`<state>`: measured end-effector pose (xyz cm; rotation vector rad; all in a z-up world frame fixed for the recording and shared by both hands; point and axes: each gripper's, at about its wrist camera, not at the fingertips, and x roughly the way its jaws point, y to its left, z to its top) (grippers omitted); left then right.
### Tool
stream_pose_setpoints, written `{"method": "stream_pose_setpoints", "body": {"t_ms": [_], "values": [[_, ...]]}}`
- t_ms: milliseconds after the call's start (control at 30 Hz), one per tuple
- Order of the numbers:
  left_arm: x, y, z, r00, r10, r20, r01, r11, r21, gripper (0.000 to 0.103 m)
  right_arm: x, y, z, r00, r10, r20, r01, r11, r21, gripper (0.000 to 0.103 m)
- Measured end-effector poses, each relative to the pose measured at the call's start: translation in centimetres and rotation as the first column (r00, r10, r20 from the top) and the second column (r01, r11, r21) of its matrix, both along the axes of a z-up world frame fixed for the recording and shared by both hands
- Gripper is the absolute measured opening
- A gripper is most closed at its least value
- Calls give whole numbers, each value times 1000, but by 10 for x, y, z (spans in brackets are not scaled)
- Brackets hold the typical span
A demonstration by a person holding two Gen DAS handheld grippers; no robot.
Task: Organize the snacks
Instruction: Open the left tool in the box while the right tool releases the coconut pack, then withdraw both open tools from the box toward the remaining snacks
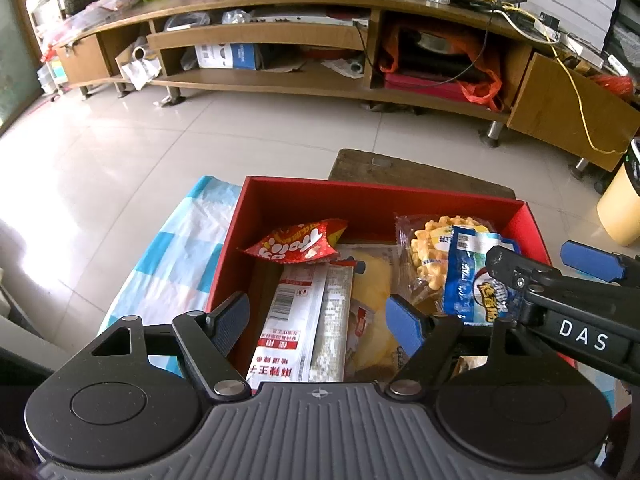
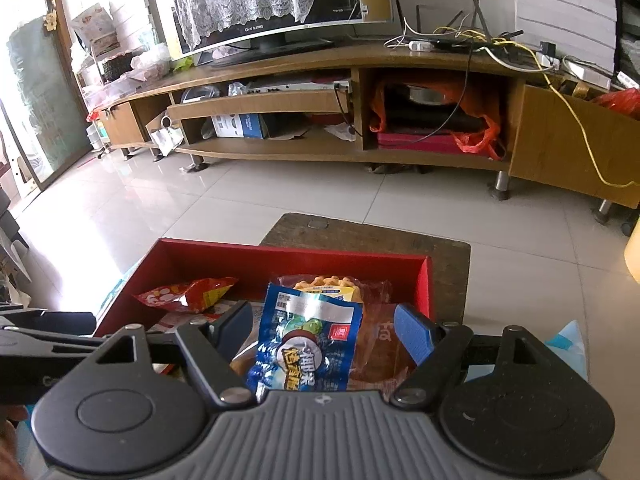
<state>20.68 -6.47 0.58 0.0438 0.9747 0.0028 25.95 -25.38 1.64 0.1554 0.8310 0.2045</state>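
Mostly done, by the look of it. The red box (image 1: 376, 200) sits on a low table with a blue-and-white checked cloth (image 1: 176, 256), and several snacks are already inside: a red-and-yellow packet (image 1: 296, 242) near the far wall, a long white sachet with a barcode (image 1: 290, 320), a pale yellow pastry in clear wrap (image 1: 374, 280), a bag of waffle cookies (image 1: 430, 256) and a blue snack bag (image 2: 304, 340) lying on top of it.

Left gripper (image 1: 318, 322) hangs over the box's near left side, jaws spread, gripping nothing; the white sachet lies in the box below the gap. Right gripper (image 2: 324, 336) hovers over the blue snack bag, jaws apart, pads clear of the wrapper, so the bag looks released into the box.

No loose snacks show on the cloth. What's left, I'd guess, is tidying or pulling away; anything outside these views I can't tell.
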Motion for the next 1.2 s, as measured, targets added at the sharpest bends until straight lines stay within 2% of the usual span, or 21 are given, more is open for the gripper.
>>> {"method": "stream_pose_setpoints", "body": {"t_ms": [567,1000,1200], "values": [[-36,9,5,1000,-10,-8,10,1000,-17,81,-42,7,18,1000,30,-3,-30,1000,-6,76],[-69,12,2,999,-28,-20,27,999,-22,84,-81,5,14,998,42,-39,-42,999,-5,76],[-89,9,-4,997,-64,-34,63,998,-4,84,-103,1,12,998,44,-53,-45,999,-8,76]]}}
